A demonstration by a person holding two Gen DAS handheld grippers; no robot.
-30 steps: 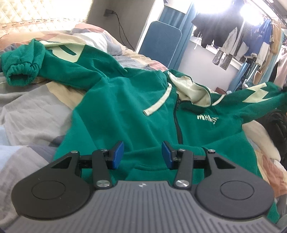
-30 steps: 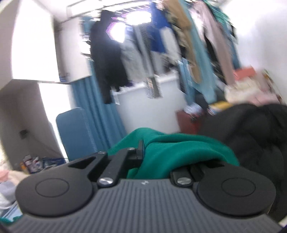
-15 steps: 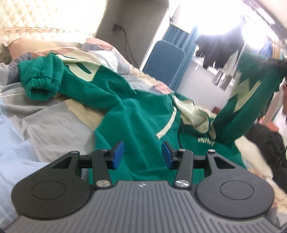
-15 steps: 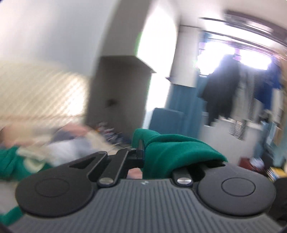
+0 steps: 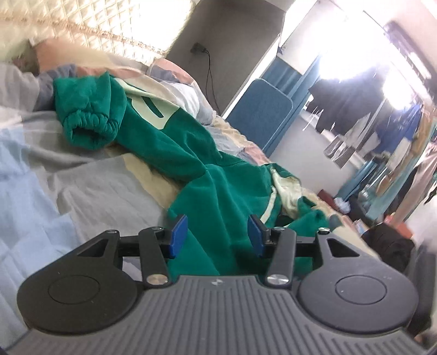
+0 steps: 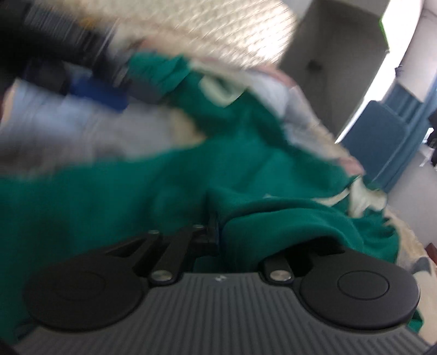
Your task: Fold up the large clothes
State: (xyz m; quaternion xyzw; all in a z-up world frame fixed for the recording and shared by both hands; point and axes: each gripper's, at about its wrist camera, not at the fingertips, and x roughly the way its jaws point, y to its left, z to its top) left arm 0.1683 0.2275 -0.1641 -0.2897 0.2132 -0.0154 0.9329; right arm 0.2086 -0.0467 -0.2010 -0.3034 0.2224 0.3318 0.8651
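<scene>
1. Your green hoodie (image 5: 207, 174) lies spread on the patchwork quilt (image 5: 68, 191) of the bed, below the quilted headboard (image 5: 90, 24).
2. One sleeve runs off toward the pillows, its ribbed cuff (image 5: 87, 128) bunched and open-ended, with a pale patch (image 5: 147, 109) just beyond it.
3. Your left gripper (image 5: 217, 234) hangs over the hoodie's body with its blue pads (image 5: 179, 234) about half apart; green cloth shows in the gap, but the pads press on nothing.
4. Your right gripper (image 6: 221, 234) has a thick fold of green sleeve (image 6: 286, 224) between its fingers, draped over the right finger. Its jaws have just been opening, and the blurred view does not show whether the pads still pinch the cloth.
5. In the right wrist view the left gripper appears as a dark blur at upper left.
</scene>
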